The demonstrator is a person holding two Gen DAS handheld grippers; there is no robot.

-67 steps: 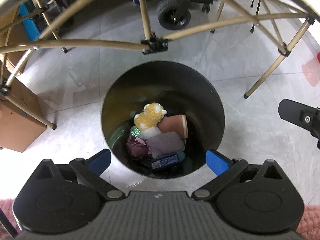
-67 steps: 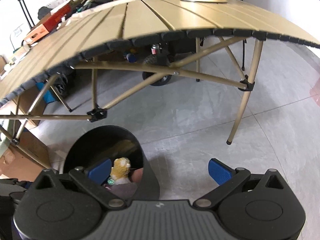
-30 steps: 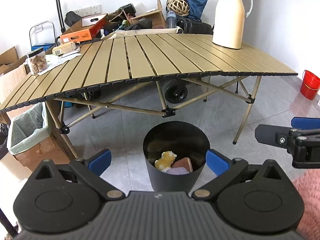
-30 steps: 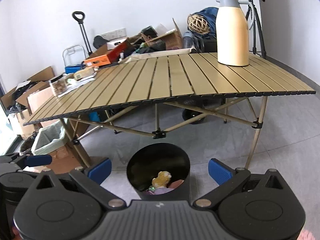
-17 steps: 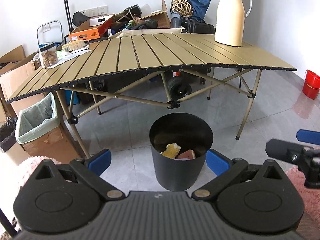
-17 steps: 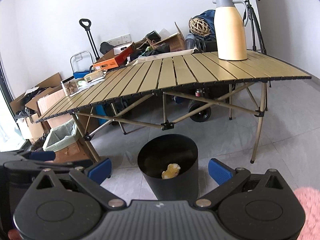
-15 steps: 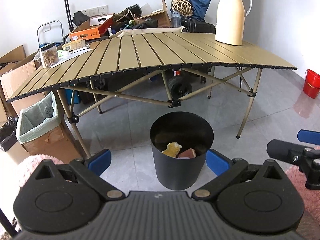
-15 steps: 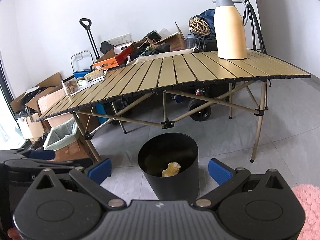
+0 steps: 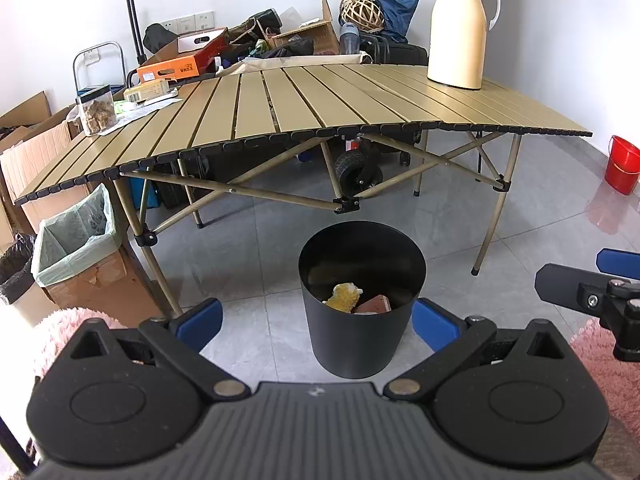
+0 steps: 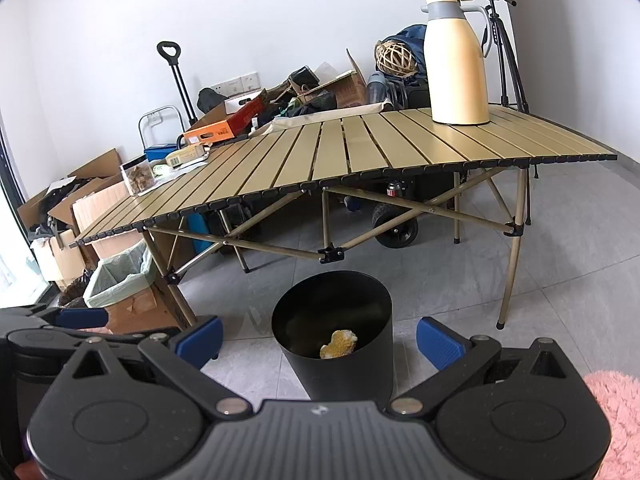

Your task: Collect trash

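**Both grippers wide open above black bin with trash inside**

While nothing is held, the left gripper (image 9: 316, 320) and the right gripper (image 10: 318, 340) are seen with blue fingers spread wide, both empty. The black trash bin (image 9: 360, 340) is stood on the grey tiled floor (image 9: 260, 240), near the cameras, just in front of the folding slat table (image 9: 320, 96). Inside the bin a yellow fuzzy piece (image 9: 343, 297) and a reddish-brown block (image 9: 374, 304) are seen; other contents are hidden by the bin wall. The bin opening is not blocked by anything.

On the table's far right a cream thermos jug (image 9: 460, 28) is stood; at far left a clear jar (image 9: 96, 110) and papers are placed. A lined cardboard box (image 9: 76, 248) is set left of the table legs, a red bucket (image 9: 622, 170) far right. Boxes, a wicker ball (image 9: 362, 10) and a trolley handle (image 9: 128, 8) are piled against the white far wall. A tripod (image 10: 506, 40) is seen behind the jug. Pink fluffy material (image 10: 616, 412) is seen at the near edge.
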